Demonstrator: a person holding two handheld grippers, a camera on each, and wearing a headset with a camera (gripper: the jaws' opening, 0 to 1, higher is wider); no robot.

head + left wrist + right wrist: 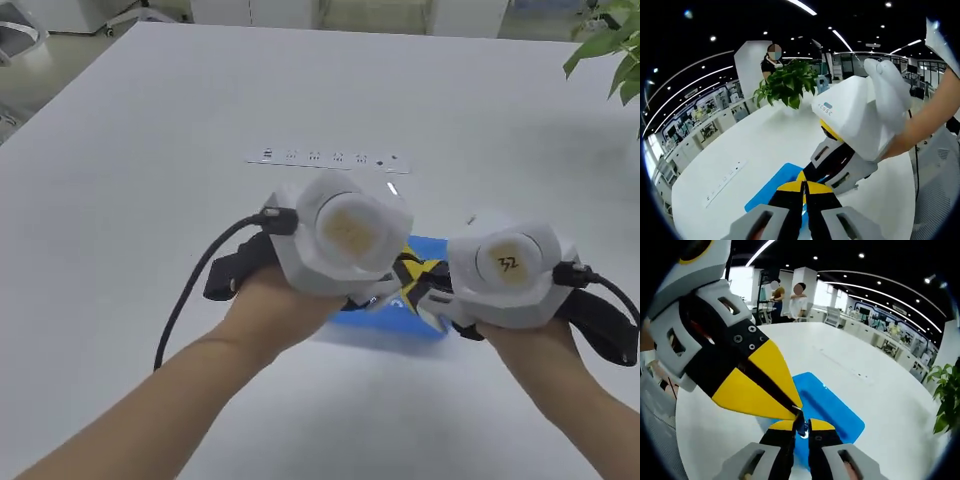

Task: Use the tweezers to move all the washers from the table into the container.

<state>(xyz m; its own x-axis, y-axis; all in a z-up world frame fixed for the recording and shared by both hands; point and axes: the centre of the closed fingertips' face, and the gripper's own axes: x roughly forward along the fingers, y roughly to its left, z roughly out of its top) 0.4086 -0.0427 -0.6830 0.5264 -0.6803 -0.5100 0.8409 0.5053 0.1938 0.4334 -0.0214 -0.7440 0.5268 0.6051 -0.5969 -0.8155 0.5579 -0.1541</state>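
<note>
My left gripper (803, 186): jaws pressed together. My right gripper (801, 429): jaws nearly closed around something small and dark; I cannot tell if it grips. Both hover tip to tip over the flat blue rectangular container (837, 415) on the white table (150, 150). Whether any washers lie in it I cannot tell; transfer looks barely begun.

This is a big open-plan office or lab. A broad white table (150, 120) carries a white power strip (328, 157), near a leafy green potted plant (785, 85), beneath long ceiling light strips (802, 6) and beside rows of workstations (880, 322).
</note>
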